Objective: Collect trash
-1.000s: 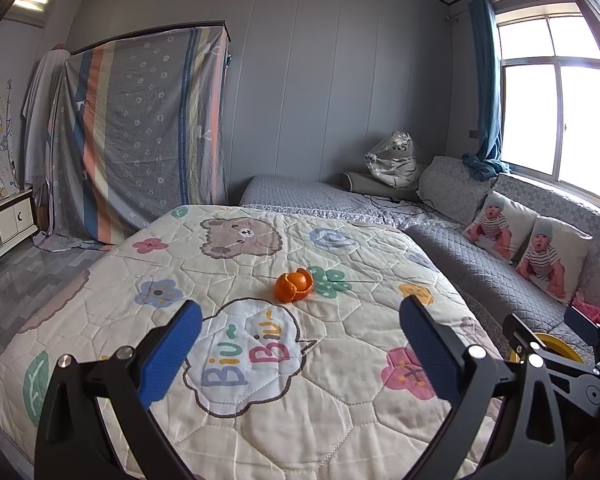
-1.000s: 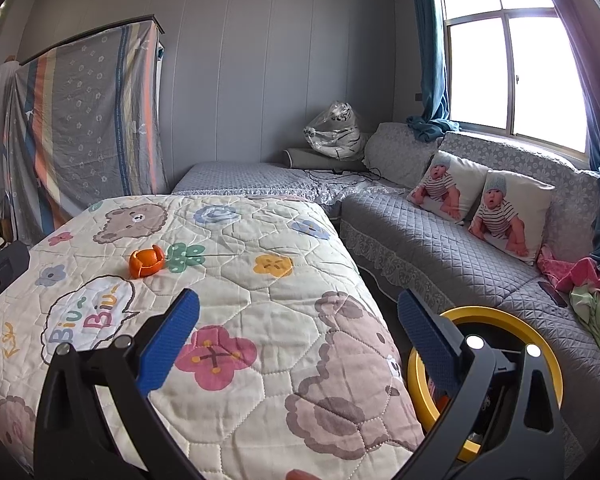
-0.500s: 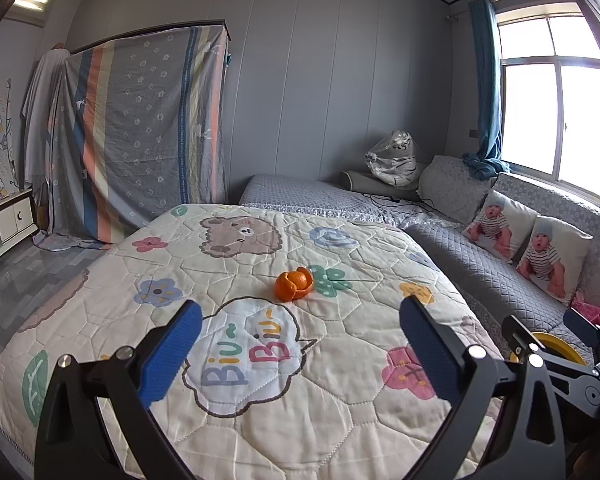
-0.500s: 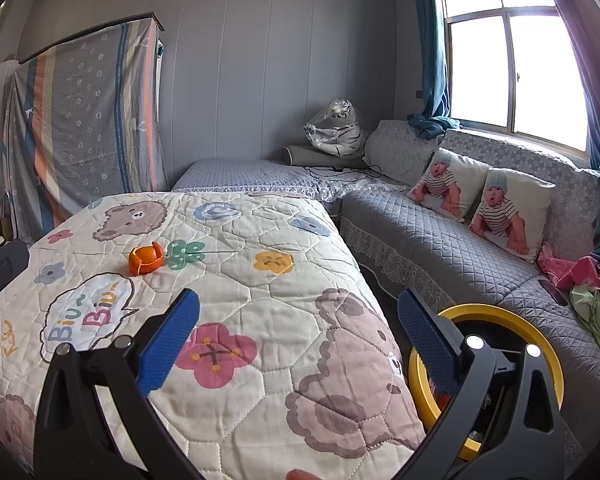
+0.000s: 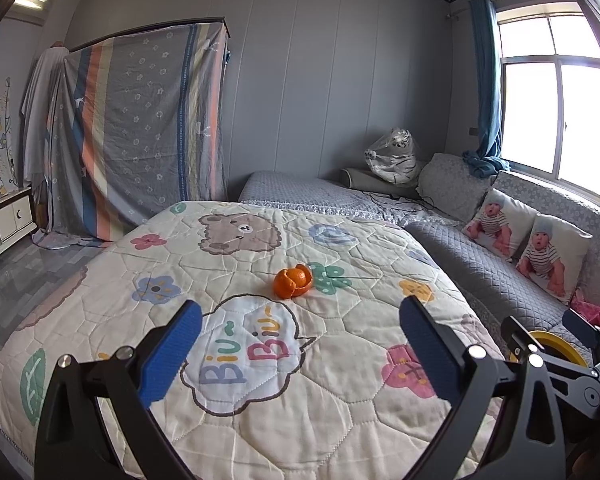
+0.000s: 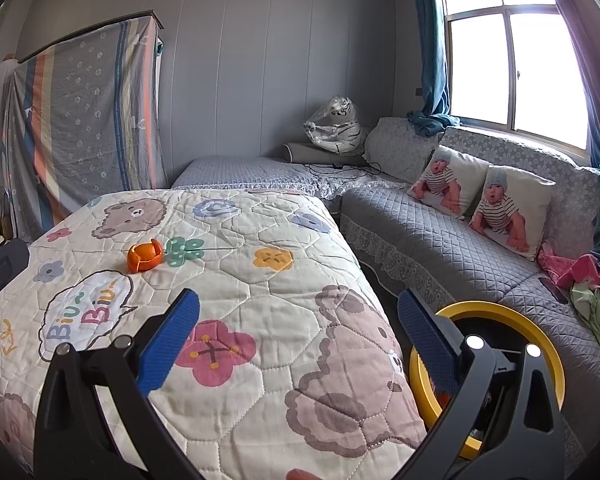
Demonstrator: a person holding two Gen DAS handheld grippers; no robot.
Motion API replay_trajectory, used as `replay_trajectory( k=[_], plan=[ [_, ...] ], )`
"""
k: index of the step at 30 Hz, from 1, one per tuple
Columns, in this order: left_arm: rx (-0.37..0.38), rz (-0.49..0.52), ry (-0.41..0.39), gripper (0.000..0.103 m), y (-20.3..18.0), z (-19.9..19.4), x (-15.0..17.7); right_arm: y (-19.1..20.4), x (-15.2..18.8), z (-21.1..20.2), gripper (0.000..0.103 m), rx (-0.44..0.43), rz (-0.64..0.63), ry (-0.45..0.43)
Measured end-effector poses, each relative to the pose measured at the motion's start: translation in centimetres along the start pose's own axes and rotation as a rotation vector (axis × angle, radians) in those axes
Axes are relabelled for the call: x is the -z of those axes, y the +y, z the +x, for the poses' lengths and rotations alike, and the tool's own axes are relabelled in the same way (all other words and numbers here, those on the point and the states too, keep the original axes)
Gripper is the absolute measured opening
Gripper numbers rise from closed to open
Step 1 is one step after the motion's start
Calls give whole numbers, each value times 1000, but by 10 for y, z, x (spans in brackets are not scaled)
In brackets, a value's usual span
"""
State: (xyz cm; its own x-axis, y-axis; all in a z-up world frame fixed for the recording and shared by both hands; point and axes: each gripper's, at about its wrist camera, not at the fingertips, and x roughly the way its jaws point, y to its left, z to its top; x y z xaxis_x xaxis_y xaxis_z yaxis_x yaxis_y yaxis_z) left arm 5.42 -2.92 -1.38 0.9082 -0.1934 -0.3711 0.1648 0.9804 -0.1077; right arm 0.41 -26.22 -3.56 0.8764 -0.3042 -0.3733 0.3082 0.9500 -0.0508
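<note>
An orange peel (image 5: 293, 281) lies on the cartoon quilt of the bed (image 5: 236, 360), near a green flower print. It also shows in the right wrist view (image 6: 144, 256), far left. My left gripper (image 5: 300, 344) is open and empty, held above the quilt short of the peel. My right gripper (image 6: 298, 338) is open and empty, over the bed's right edge. A yellow-rimmed bin (image 6: 540, 344) stands on the floor between bed and sofa, partly hidden behind my right finger; it also shows in the left wrist view (image 5: 556, 346).
A grey quilted sofa (image 6: 440, 240) runs along the right wall with two baby-print cushions (image 6: 480, 196) and a pile of clothes (image 6: 580, 280). A bagged plush tiger (image 6: 336, 128) sits in the far corner. A sheet-covered wardrobe (image 5: 140, 128) stands at the back left.
Both grippers have stayed almost still and open. The right view has shifted very slightly; the peel has not moved.
</note>
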Motion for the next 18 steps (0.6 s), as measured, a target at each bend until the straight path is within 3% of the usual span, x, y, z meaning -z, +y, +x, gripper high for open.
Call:
replay_trajectory(
  k=[18],
  plan=[
    [-5,-8,19,95,2,4,1,0,0,2,95,-6,-1,10]
  ],
)
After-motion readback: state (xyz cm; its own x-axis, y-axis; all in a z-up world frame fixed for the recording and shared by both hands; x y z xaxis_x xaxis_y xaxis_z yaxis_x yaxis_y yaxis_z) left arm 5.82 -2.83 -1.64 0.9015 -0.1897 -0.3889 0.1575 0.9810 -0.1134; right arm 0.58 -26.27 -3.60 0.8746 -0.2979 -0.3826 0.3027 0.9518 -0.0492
